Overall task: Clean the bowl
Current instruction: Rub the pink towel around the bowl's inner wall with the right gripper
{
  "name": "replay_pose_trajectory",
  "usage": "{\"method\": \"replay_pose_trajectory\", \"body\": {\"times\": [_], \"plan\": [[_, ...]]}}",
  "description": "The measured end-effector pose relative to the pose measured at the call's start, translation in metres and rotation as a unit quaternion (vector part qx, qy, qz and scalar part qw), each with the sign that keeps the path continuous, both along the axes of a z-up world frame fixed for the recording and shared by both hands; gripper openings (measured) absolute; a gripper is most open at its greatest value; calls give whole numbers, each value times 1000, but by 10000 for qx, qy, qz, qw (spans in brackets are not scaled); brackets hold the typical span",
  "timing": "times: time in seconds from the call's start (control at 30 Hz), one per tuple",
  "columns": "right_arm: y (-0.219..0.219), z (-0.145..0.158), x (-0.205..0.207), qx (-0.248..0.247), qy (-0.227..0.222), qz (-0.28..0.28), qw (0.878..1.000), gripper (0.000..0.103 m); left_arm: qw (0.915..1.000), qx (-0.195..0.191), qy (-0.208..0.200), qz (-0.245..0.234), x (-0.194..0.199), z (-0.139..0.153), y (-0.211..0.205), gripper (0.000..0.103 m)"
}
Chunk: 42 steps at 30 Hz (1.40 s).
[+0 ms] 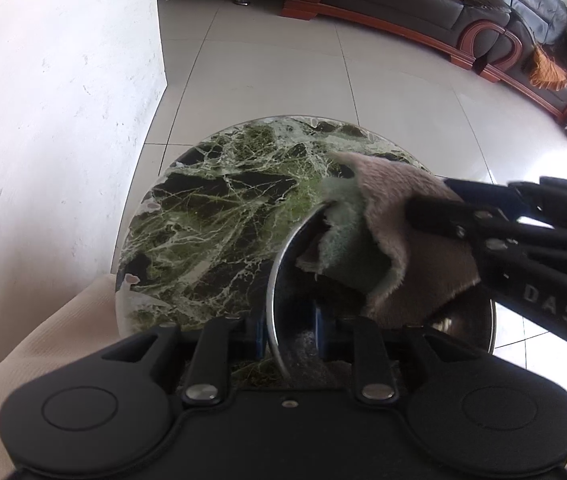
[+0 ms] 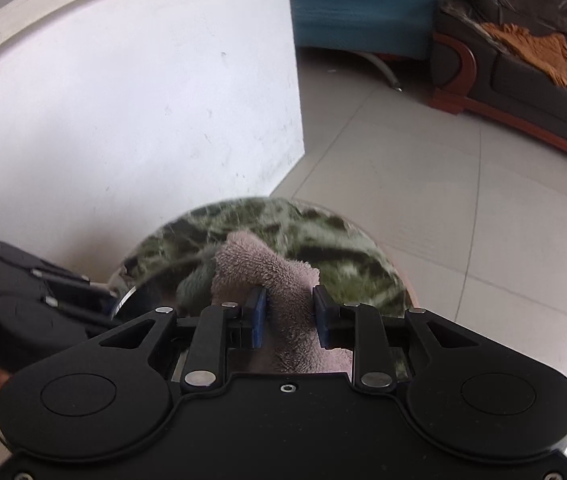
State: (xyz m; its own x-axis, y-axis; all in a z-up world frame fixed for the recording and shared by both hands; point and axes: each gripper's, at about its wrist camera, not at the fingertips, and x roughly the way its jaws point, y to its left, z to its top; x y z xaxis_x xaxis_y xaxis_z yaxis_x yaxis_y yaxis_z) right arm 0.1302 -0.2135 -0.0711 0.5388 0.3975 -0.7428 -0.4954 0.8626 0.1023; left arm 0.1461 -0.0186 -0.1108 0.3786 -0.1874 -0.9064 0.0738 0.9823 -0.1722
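Bowl (image 1: 279, 280) sits on marble table (image 1: 211, 216), rim pinched in your left gripper (image 1: 289, 334). Right gripper (image 2: 289, 316) pinches cloth (image 2: 275, 276) inside bowl. Press cloth flat, sweep wall round; keep left clamp firm against tipping.

The cloth (image 1: 395, 236) is covering much of the bowl (image 1: 273, 280), leaving only its left rim showing in the left wrist view. The right gripper (image 1: 423, 206) is running off the right edge there, its fingertips sinking into the cloth. In the right wrist view the table (image 2: 347, 248) is smearing into blur at centre, and the left gripper (image 2: 113, 300) is being cut off at the left edge, its fingertips hiding behind the near gripper's body.
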Motion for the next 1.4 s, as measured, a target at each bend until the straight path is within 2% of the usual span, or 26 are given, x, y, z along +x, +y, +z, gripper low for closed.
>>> {"method": "replay_pose_trajectory", "body": {"times": [0.2,0.4,0.53,0.63,0.77,0.9,1.03,1.17,1.3,1.4], "plan": [[3,-8,-12,-330,-90,105,9994,25,10000,-32,-3,38,-1,0,0,21],[-11,-12,-36,-335,179,-58,9993,25,10000,-40,0,23,-1,0,0,22],[-5,-6,-31,-447,6,-7,9990,25,10000,-14,-1,-15,-1,1,-1,22],[2,0,-14,-332,-84,53,9994,25,10000,-15,4,-10,-1,1,-1,22],[6,-3,0,-230,13,81,9997,25,10000,-52,11,21,-1,0,0,22],[-5,-11,-8,-168,223,-78,9996,25,9999,-86,1,53,-2,0,1,22],[-27,-18,-26,297,709,-450,9960,25,9999,-114,6,67,-1,-1,2,24],[-35,-18,-31,561,851,-664,9926,27,9999,-99,17,55,-3,-1,2,23],[-23,-16,-22,246,611,-423,9969,27,9999,-82,126,-70,-13,0,2,22],[-12,-14,-12,-49,378,-150,9992,27,9999,-161,19,-45,-17,7,8,22]]}}
